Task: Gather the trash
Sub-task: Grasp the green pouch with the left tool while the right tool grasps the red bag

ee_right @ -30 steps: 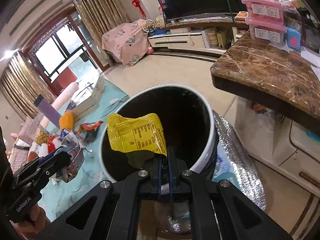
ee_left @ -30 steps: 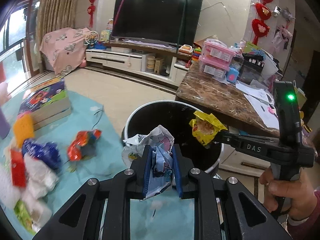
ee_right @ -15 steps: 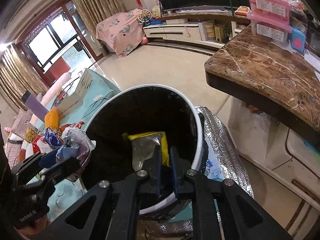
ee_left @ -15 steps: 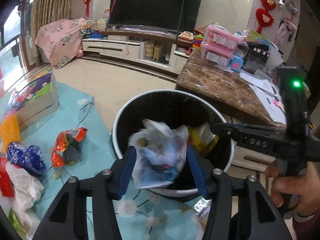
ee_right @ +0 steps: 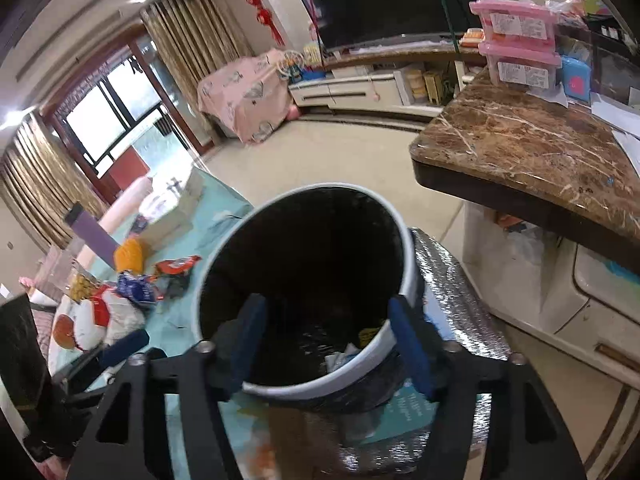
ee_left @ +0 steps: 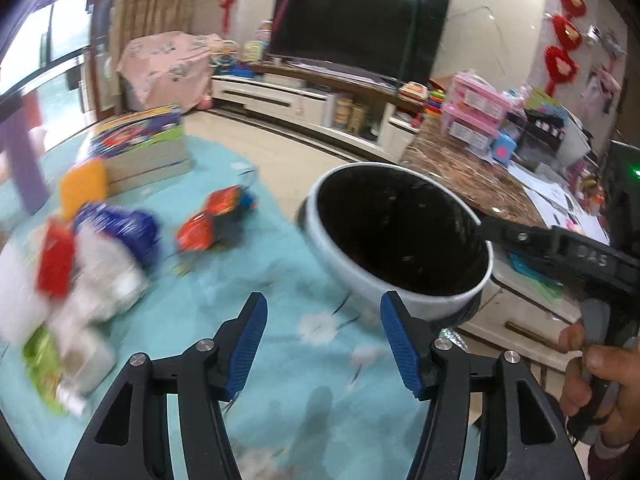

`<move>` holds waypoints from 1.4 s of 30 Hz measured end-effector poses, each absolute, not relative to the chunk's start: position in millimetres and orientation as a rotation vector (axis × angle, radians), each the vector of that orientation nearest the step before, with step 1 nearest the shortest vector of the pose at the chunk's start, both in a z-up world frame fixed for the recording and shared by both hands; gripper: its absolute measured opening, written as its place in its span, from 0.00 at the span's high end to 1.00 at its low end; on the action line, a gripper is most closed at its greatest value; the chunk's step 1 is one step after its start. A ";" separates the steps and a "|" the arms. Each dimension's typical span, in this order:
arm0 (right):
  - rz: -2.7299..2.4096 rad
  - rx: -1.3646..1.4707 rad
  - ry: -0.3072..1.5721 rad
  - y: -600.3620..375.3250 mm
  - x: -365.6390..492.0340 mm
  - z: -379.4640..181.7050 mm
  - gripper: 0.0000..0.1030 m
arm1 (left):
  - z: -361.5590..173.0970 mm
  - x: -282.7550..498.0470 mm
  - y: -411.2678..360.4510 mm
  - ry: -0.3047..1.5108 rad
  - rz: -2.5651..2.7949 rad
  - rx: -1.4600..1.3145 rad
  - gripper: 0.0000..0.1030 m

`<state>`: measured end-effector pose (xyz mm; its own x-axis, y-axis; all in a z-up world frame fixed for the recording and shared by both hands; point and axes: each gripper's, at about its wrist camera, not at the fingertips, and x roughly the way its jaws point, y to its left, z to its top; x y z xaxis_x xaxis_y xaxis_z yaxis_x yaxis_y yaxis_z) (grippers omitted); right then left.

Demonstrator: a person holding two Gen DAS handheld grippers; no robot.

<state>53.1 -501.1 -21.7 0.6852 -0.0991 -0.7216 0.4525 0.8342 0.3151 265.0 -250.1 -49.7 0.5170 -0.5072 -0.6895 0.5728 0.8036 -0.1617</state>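
The white trash bin [ee_right: 404, 264] with a black liner stands below my right gripper [ee_right: 326, 312]. Its jaws are opening with nothing between them. At the bin's bottom lie a yellow wrapper [ee_right: 368, 334] and crumpled paper [ee_right: 340, 358]. My left gripper [ee_left: 323, 312] hangs over the teal cloth [ee_left: 280, 276], just left of the bin [ee_left: 420, 300]; its jaws are opening and hold nothing. A red wrapper [ee_left: 202, 226], a blue bag [ee_left: 120, 224] and several more blurred wrappers lie on the cloth to the left. My right gripper's fingers [ee_left: 516, 236] reach over the bin's right rim.
A brown marble-topped table [ee_right: 540, 152] with pink boxes stands right of the bin. Silver foil matting [ee_right: 452, 292] lies under the bin. A stack of books [ee_left: 148, 148] sits at the cloth's far edge. A hand [ee_left: 592, 364] holds the right gripper's handle.
Both grippers opened. The crumpled paper left the left jaws and the yellow wrapper left the right jaws; both now lie in the bin. The left gripper swung left, off the bin.
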 end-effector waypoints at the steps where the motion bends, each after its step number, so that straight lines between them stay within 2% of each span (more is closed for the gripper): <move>1: -0.319 0.502 0.749 -494.5 51.5 -20.1 0.28 | -50.0 259.3 -240.5 0.793 -0.630 0.080 0.43; 2: -0.311 0.500 0.742 -486.9 50.2 -18.8 0.24 | -50.5 254.6 -233.7 0.790 -0.620 0.075 0.43; 7: -0.262 0.493 0.723 -449.6 46.2 -18.2 0.19 | -51.9 225.7 -189.5 0.787 -0.547 0.032 0.42; 19: -0.140 0.453 0.779 -371.3 58.3 -38.2 0.18 | -55.9 183.9 -107.9 0.817 -0.401 -0.069 0.41; 22: -0.108 0.436 0.802 -353.8 63.0 -43.9 0.14 | -53.2 181.6 -94.8 0.820 -0.365 -0.080 0.38; 42: -0.032 0.367 0.811 -312.8 122.9 -61.7 0.11 | -42.0 231.7 -56.2 0.865 -0.255 -0.194 0.35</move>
